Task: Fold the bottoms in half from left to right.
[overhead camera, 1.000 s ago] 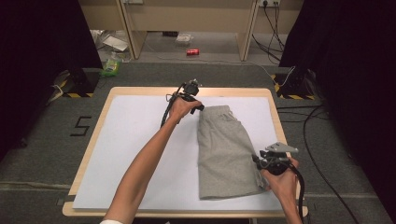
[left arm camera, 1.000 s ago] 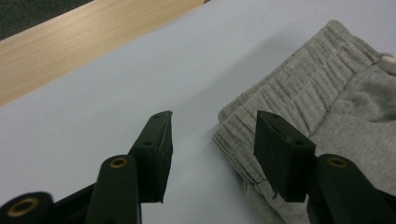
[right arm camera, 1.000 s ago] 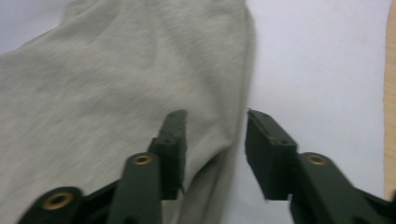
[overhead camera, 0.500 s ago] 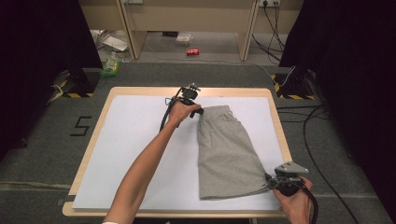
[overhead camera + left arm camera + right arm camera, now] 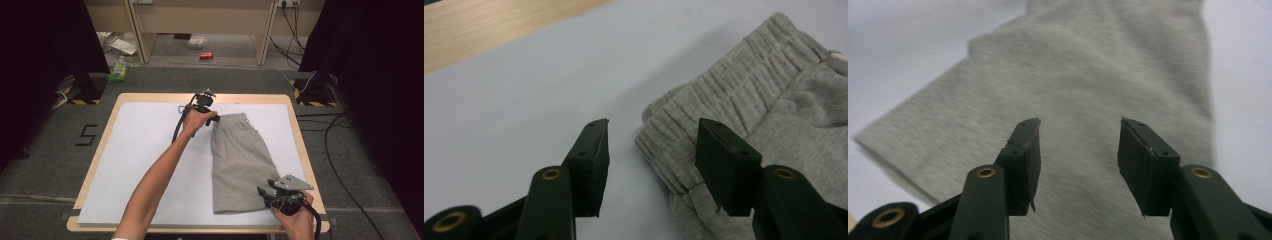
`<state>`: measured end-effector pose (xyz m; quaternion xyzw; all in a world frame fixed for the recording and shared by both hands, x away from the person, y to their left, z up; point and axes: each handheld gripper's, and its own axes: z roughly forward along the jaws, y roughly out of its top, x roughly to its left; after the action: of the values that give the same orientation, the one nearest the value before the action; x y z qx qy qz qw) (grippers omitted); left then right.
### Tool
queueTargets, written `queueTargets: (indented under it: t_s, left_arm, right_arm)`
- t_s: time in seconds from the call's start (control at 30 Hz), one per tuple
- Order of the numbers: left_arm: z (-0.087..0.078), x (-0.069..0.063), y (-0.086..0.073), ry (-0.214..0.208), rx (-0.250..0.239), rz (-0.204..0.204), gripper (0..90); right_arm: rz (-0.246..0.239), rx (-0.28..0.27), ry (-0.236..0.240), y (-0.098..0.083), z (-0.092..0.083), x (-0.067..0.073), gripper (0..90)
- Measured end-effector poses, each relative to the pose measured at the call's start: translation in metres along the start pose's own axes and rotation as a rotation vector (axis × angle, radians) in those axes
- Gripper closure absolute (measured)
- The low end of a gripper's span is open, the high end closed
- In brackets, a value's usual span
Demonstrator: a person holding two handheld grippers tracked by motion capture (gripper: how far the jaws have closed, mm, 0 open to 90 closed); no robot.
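Observation:
Grey folded shorts lie on the white sheet, waistband at the far end. My left gripper sits at the waistband's far left corner. In the left gripper view it is open, its jaws have just been closing, and the ribbed corner of the shorts lies between them unpressed. My right gripper hovers by the hem at the near right. In the right gripper view it is open, its jaws have just been opening, with nothing between them above the shorts.
The wooden table's edge frames the sheet. Beyond it, a red can and litter lie on the floor. Black boxes with hazard tape flank the far corners. Cables run along the right.
My right gripper has moved from the shorts' right edge toward the near hem corner. The left arm has stayed at the waistband.

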<state>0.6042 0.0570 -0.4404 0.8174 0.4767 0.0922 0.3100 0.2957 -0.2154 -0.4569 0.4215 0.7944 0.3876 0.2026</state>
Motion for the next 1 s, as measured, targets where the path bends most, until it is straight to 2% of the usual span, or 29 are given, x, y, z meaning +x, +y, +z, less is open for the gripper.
queueTargets:
  t_s: [0.17,0.37,0.5,0.6,0.7,0.77,0.87,1.0]
  left_arm:
    - [0.010,-0.007,-0.004,0.005,0.043,0.006,47.6]
    - [0.016,-0.010,-0.005,0.014,0.052,-0.005,47.6]
    - [0.019,-0.012,-0.005,0.025,0.055,-0.010,47.4]
    - [0.016,-0.014,-0.002,0.035,0.051,0.012,47.8]
    - [0.006,-0.015,0.002,-0.002,0.025,-0.014,45.9]
    - [0.004,-0.016,0.004,-0.005,0.029,-0.014,44.8]
    - [0.012,-0.019,0.002,0.006,0.075,-0.002,41.5]
    - [0.028,-0.019,-0.005,0.006,0.100,-0.026,35.2]
  right_arm:
    - [-0.007,-0.006,0.082,0.005,0.010,0.020,50.8]
    - [-0.024,0.003,0.175,0.010,0.024,0.044,50.2]
    - [-0.047,0.001,0.202,0.014,0.029,0.057,49.8]
    - [-0.070,0.004,0.224,0.015,0.032,0.067,49.7]
    - [-0.080,0.018,0.231,0.015,0.036,0.070,49.7]
    - [-0.083,0.026,0.232,0.014,0.039,0.071,49.7]
    - [-0.087,0.022,0.236,0.015,0.039,0.074,49.7]
    - [-0.088,0.023,0.243,0.015,0.040,0.078,49.2]
